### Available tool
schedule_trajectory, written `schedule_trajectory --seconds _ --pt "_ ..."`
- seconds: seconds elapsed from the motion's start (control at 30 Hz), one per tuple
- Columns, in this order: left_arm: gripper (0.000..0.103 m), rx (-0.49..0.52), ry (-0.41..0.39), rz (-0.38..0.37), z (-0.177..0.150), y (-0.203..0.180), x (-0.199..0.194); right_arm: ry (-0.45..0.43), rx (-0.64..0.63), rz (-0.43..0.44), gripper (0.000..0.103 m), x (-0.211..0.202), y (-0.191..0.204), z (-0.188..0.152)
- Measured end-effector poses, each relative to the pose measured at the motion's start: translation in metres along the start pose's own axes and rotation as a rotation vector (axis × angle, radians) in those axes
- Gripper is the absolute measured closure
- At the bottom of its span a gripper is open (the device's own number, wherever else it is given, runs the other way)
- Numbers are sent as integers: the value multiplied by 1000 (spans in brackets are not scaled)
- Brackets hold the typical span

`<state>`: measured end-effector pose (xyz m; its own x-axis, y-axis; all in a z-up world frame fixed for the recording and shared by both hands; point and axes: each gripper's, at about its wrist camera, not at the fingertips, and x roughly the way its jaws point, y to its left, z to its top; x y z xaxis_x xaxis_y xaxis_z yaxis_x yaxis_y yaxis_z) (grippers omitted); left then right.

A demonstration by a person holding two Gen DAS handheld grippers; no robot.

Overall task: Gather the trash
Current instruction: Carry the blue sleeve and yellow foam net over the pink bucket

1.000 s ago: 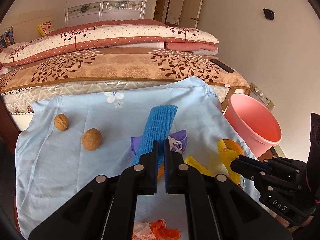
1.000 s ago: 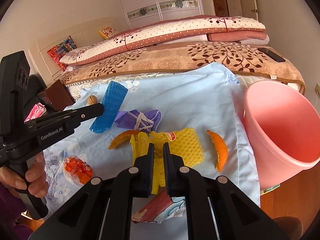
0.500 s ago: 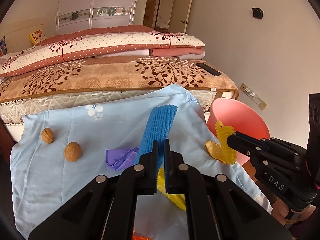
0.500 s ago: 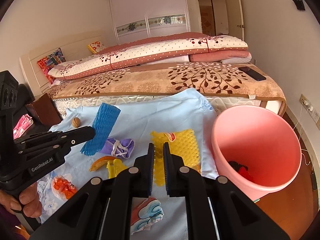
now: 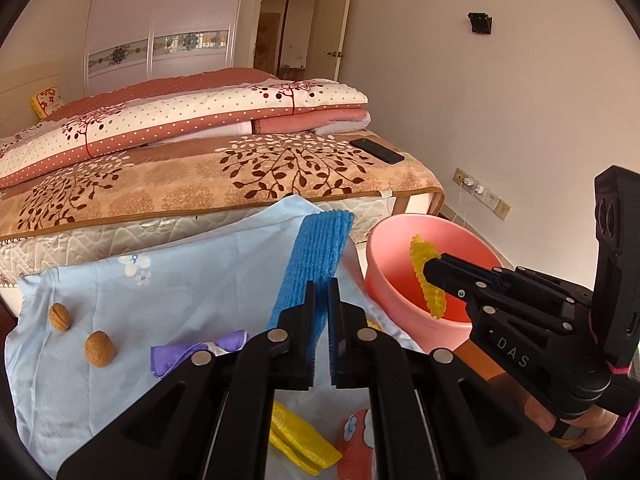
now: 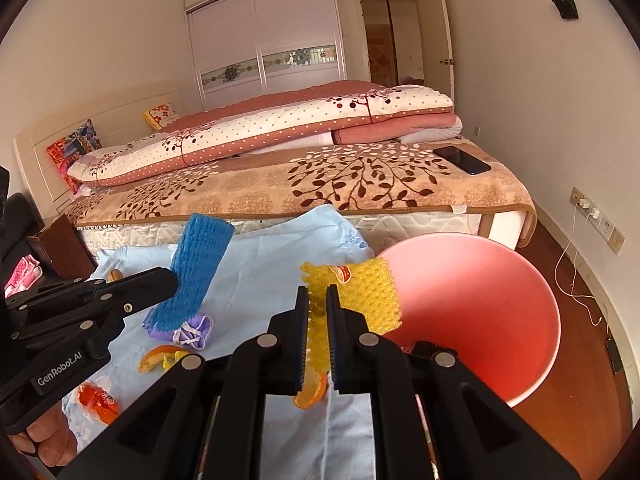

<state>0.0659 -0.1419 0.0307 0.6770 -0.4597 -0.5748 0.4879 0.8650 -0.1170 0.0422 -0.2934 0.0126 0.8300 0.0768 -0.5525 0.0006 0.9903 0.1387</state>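
A: Fig. legend, pls. What are you holding right now?

B: Your right gripper (image 6: 317, 312) is clamped on the yellow foam net (image 6: 360, 292), which hangs over the rim of the pink bucket (image 6: 500, 320). Your left gripper (image 5: 320, 308) is clamped on the blue foam net (image 5: 316, 264), raised above the pale blue cloth (image 5: 168, 280), just beside the bucket. Neither net is in the bucket yet.

A: How will they handle?

B: Judging by looks: v. light, soft, springy mesh. It flops from the pinch point, so hold near one end and let the rest dangle. Not fragile, not slippery; it may cling to the pads on release, so a wide opening would help.

A: Other trash?

B: On the cloth: orange peel (image 6: 160, 356), purple wrapper (image 6: 192, 330), two walnuts (image 5: 99, 349), a crumpled orange wrapper (image 6: 96, 400). Peel is limp; the nuts are hard and round and will prob. roll.

A: Surface & room?

B: The cloth is thin and wrinkled, likely to bunch if dragged. Behind it, a bed (image 6: 360, 184) w/ folded quilts and a phone (image 6: 462, 160). Wardrobe (image 6: 264, 48) at the back wall, wood floor (image 6: 580, 420).
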Motion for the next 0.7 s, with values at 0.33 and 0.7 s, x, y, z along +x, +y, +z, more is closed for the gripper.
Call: schedule_trajectory --seconds 0.33,0.7 --pt "98 43 -7 -52 15 -42 24 -7 44 -53 94 -1 -38 -3" --pt "98 131 -7 -98 24 -93 51 -16 114 -103 94 -6 -80 -11"
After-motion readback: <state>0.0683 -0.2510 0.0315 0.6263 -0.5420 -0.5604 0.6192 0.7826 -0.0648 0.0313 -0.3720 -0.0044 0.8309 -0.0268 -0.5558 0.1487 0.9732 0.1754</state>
